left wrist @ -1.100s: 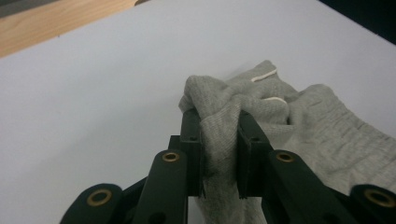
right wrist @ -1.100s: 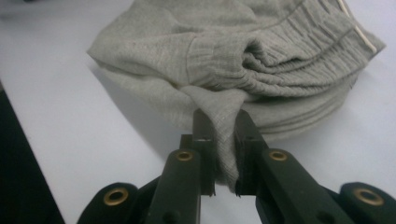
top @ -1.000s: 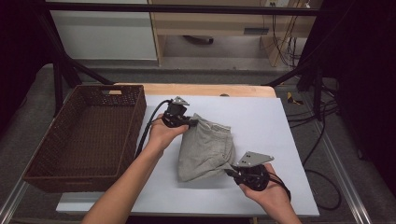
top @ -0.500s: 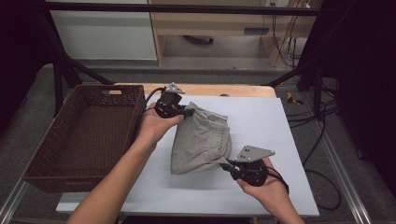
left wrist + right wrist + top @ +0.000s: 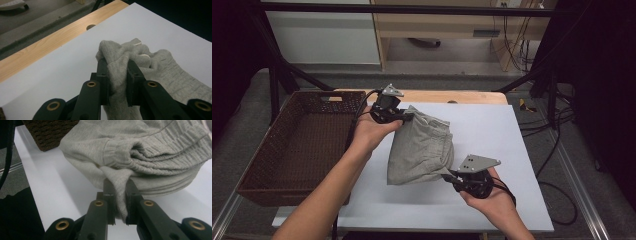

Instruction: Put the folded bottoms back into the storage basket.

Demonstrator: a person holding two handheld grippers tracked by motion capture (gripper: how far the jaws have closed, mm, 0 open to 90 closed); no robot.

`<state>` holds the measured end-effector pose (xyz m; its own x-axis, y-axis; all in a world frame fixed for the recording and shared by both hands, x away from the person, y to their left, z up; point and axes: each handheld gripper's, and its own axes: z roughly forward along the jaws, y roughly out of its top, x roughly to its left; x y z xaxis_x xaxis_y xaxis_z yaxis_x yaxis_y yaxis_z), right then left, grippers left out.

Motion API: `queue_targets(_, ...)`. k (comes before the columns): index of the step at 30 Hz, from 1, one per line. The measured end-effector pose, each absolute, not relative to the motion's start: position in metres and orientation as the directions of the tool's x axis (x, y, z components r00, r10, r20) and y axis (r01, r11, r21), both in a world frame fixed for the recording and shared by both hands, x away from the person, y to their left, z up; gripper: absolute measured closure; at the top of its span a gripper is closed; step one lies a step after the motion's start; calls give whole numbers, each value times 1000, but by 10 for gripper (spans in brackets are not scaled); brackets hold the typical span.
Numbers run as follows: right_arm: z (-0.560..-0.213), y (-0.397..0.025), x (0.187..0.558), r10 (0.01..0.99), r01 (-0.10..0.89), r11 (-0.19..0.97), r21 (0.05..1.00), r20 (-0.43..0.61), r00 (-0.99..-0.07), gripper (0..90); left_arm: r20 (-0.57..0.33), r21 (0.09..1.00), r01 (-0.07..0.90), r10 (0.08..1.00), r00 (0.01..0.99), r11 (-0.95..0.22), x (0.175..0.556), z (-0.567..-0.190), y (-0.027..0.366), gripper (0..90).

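Both hand-held grippers clamped, pinching grey garment (image 5: 422,147)

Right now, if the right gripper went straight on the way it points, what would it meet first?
The right gripper is already shut on the grey garment, so the folded bulk of that cloth comes first; beyond it probably the wicker basket, though depth is unclear.
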<state>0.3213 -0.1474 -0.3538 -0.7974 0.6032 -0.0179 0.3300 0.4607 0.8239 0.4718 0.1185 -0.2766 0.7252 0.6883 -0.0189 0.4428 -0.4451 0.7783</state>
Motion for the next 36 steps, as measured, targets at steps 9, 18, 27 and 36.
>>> queue_targets(9,-343,-141,331,588,335,448,829,9,-809,831,-21,792,439,699,714,-424,472,-263,127,763)
queue_targets(18,-329,-131,336,554,311,460,832,5,-833,831,-6,793,434,707,707,-427,470,-253,135,762)
queue_targets(27,-326,-126,336,545,304,457,836,7,-838,831,1,797,427,708,706,-427,468,-247,140,762)
queue_targets(36,-319,-122,339,537,293,459,839,1,-843,831,2,803,424,714,701,-419,467,-243,146,762)
